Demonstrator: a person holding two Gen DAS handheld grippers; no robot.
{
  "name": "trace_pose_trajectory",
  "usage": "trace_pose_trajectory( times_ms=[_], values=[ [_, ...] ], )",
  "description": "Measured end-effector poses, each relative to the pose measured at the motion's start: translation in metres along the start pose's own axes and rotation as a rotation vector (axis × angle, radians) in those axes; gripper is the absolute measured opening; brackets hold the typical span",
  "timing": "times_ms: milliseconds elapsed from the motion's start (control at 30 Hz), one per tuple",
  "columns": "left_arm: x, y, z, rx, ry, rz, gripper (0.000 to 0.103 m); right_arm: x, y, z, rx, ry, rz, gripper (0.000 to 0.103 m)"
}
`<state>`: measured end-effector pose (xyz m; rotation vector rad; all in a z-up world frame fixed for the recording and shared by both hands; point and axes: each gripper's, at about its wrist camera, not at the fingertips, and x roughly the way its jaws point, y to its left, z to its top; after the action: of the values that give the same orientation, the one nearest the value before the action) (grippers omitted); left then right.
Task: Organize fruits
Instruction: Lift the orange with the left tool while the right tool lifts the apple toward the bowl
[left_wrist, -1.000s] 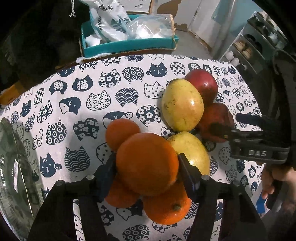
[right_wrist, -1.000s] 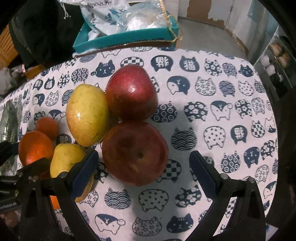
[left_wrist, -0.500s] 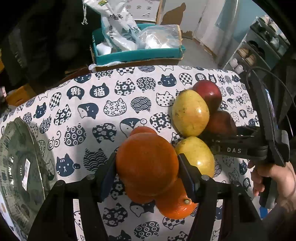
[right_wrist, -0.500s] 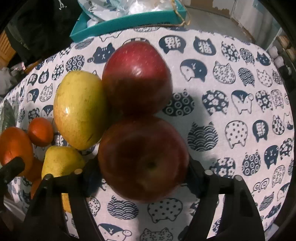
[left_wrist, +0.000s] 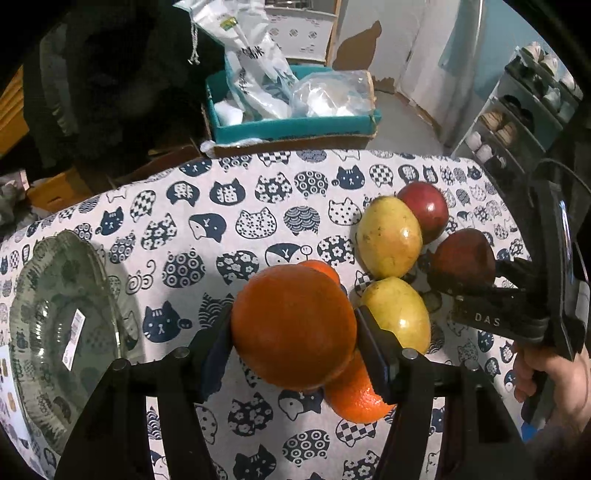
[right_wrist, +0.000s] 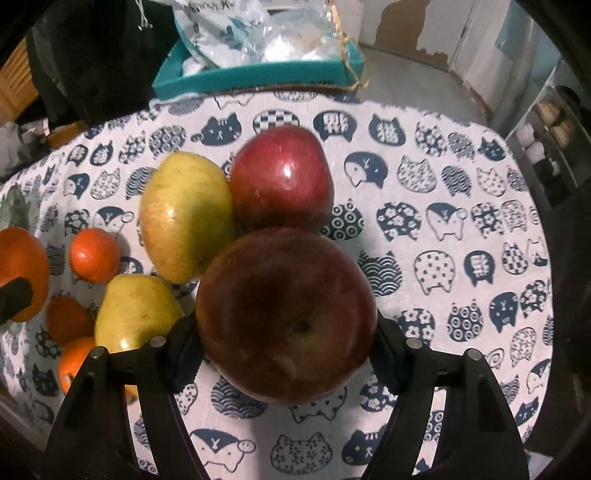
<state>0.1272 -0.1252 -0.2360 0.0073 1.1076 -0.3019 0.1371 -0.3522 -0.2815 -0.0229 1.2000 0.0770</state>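
left wrist view: the left gripper has both fingers pinching a large orange, held above the cat-print tablecloth. a glass bowl sits well apart at the left edge. two yellow fruits and smaller oranges lie on the cloth near the held fruit.

right wrist view: the right gripper has its fingers pinching a dark red apple; a second red apple rests just behind it.

step in hand, as judged: both fruits grasped, transport pending. the next move likely calls for carrying the orange left to the bowl without loosening the pinch.
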Motion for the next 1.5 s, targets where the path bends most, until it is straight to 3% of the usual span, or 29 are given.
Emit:
trace_pose_trajectory(
  times_ms=[967,1500],
  values=[
    [-0.124,0.02,-0.002,-0.045,-0.252,0.067,0.065,-0.163,0.038,0.002,-0.04,-0.384,0.0,0.075],
    [-0.182,0.055,-0.005,-0.102,-0.363,0.105,0.066,-0.212,0.075,0.005,-0.106,-0.507,0.055,0.075]
  ],
)
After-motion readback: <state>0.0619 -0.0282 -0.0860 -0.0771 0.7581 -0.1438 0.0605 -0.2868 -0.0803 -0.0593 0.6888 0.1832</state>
